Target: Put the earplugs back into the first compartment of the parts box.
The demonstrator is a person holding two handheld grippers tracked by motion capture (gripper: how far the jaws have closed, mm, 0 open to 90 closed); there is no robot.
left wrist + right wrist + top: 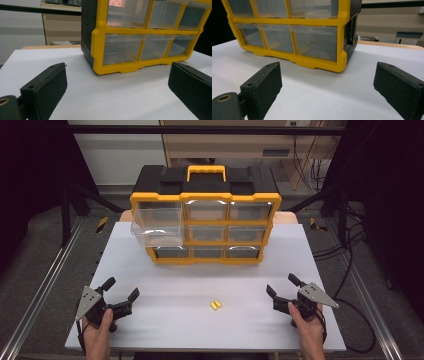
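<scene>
A yellow and black drawer cabinet (206,220) with clear drawers stands at the back of the white table (165,285). Its top left drawer (156,222) is pulled out toward me. A small yellow piece (215,305) lies on the table near the front, between my hands. My left gripper (121,288) rests at the front left, open and empty. My right gripper (282,285) rests at the front right, open and empty as well. The cabinet's lower drawers (140,47) face the left gripper view, and its right corner (340,62) faces the right gripper view.
The cabinet has a yellow carry handle (206,170) on its black top. Metal rails (45,280) run along both sides of the table. Cables (350,270) trail off the right edge. A wooden shelf unit (240,142) stands behind.
</scene>
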